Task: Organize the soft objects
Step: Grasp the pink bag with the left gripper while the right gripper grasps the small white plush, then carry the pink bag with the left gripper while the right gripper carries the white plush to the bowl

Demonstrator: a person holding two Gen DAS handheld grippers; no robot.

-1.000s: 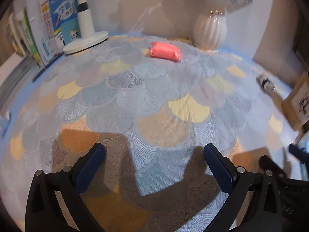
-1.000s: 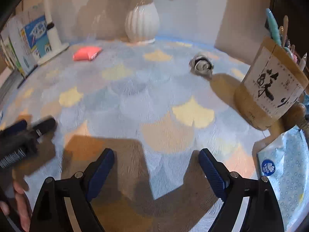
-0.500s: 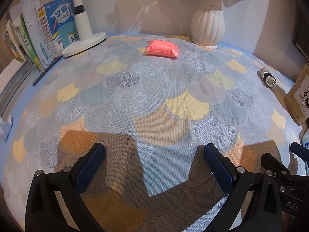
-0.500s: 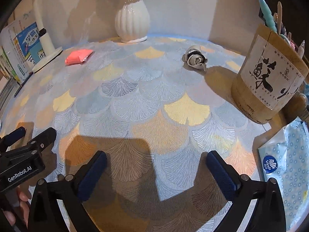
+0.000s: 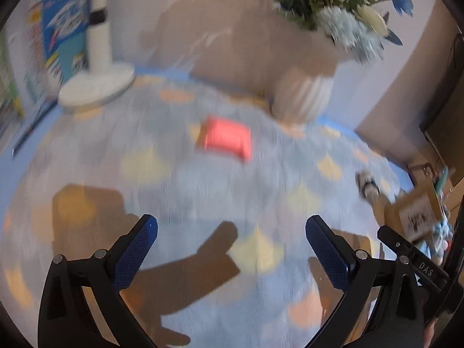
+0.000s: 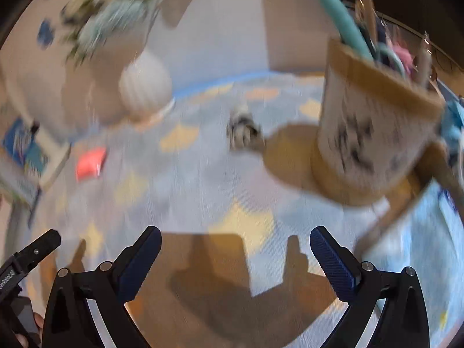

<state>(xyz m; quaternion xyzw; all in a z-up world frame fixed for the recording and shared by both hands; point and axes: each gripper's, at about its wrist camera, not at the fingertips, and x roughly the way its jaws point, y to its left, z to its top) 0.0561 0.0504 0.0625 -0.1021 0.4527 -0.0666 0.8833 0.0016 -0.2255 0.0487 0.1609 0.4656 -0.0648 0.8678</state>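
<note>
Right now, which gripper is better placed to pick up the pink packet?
Left. The left gripper is open and faces the pink packet almost straight ahead; for the right gripper it lies far off to the left.

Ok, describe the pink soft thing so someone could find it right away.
Start at the white ribbed vase of flowers at the back of the patterned tablecloth. Just in front of it, towards the white lamp base, lies a flat pink packet. It is the only bright pink thing on the cloth.
</note>
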